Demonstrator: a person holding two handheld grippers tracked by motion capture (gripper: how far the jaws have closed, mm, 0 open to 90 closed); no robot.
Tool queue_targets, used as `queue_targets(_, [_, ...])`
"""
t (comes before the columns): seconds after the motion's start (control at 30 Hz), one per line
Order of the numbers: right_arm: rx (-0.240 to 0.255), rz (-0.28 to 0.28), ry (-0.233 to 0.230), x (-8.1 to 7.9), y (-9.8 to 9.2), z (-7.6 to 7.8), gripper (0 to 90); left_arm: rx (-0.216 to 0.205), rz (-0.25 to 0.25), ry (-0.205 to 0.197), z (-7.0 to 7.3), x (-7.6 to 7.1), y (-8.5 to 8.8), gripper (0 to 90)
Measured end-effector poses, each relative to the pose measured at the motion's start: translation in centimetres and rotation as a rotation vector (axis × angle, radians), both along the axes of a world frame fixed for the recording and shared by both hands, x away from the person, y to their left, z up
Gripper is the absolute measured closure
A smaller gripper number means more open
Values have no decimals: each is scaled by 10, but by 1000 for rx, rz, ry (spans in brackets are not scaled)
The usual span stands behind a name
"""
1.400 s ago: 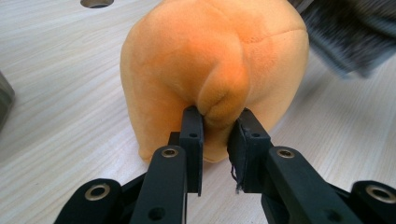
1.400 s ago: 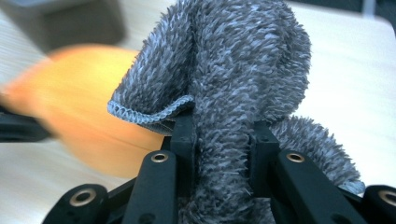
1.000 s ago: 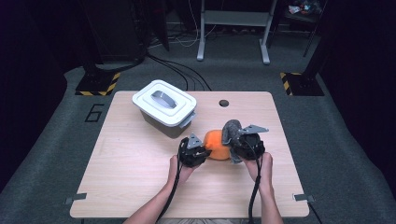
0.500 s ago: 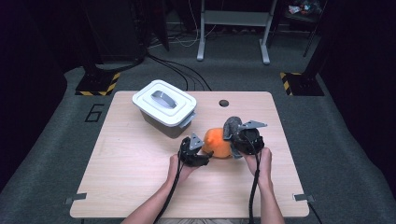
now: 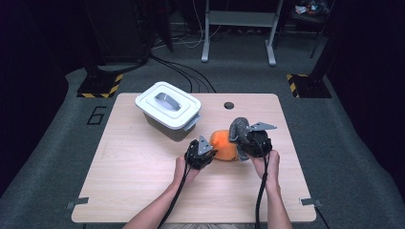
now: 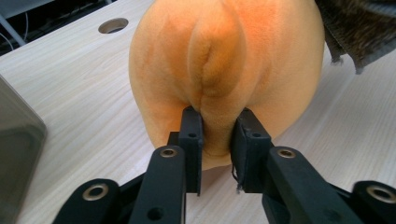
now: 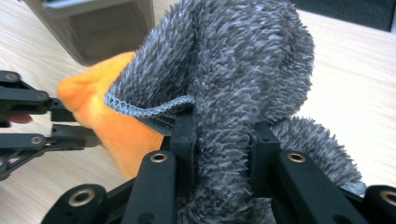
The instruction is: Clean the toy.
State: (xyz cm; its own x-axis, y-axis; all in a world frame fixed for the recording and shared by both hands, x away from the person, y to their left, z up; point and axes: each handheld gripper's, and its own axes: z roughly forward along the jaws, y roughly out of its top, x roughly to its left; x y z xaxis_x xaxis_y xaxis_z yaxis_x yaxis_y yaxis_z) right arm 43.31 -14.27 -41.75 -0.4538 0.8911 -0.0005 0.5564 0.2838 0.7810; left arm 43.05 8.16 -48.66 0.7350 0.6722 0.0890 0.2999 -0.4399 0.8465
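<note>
High view: a pale wooden table (image 5: 143, 191) takes up the middle of the frame. Right of centre lies an orange plush toy (image 5: 224, 144), with the left gripper (image 5: 206, 153) at its left edge and the right gripper (image 5: 242, 140) at its right, where a grey fuzzy cloth (image 5: 239, 127) stands up above the toy. Up and left of them sits a white lidded box (image 5: 167, 107). A round hole (image 5: 229, 105) is cut in the table near its far edge. On the floor at the left a painted "6" (image 5: 97, 115) can be read.

Left gripper view: the jaws have just been closing, and they now pinch a fold of the orange plush toy (image 6: 224, 60) at centre frame, the grey fuzzy cloth (image 6: 359, 28) showing at the upper right.

Right gripper view: the jaws are clamped on the grey fuzzy cloth (image 7: 233, 84), which rises through the middle; the orange plush toy (image 7: 107, 116) lies to its left, the left gripper (image 7: 60, 122) gripping it at the left edge.
</note>
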Motion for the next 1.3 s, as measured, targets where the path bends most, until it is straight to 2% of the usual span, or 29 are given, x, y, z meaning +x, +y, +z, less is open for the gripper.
queue_targets(0.1, [3, 4, -19, -7, -2, 7, 688, -36, 0, 38, 4, 0, 2, 783])
queue_targets(0.13, [3, 4, -19, -7, -2, 7, 688, -36, 0, 38, 4, 0, 2, 786])
queue_targets(0.23, [23, 35, -50, -16, 1, 22, 689, -91, -9, 90, 10, -3, 5, 789])
queue_targets(0.4, [29, 92, -68, -23, 17, 34, 687, -119, -26, 125, 15, -8, 6, 788])
queue_targets(0.47, [31, 120, -57, -21, 25, 32, 687, -122, -24, 132, 14, -9, 6, 788])
queue_targets(0.6, [14, 142, -23, -12, 40, 19, 686, -122, 2, 132, 10, -7, 8, 783])
queue_targets(0.67, [-7, 150, -28, -9, 44, 15, 687, -124, 11, 138, 7, -6, 9, 781])
queue_targets(0.83, [-41, 124, -33, -8, 48, 13, 689, -134, 17, 141, 5, -5, 11, 781])
queue_targets(0.93, [-32, 109, -28, -7, 42, 12, 689, -131, 18, 136, 5, -5, 11, 780])
queue_targets(1.07, [-20, 75, -16, -7, 28, 8, 689, -146, 24, 145, 4, -5, 10, 779])
queue_targets(1.27, [-6, 31, 6, -8, 10, 0, 687, -141, 23, 139, 4, -4, 10, 780])
queue_targets(1.3, [0, 7, 16, -8, 4, -4, 687, -138, 23, 138, 4, -3, 10, 780])
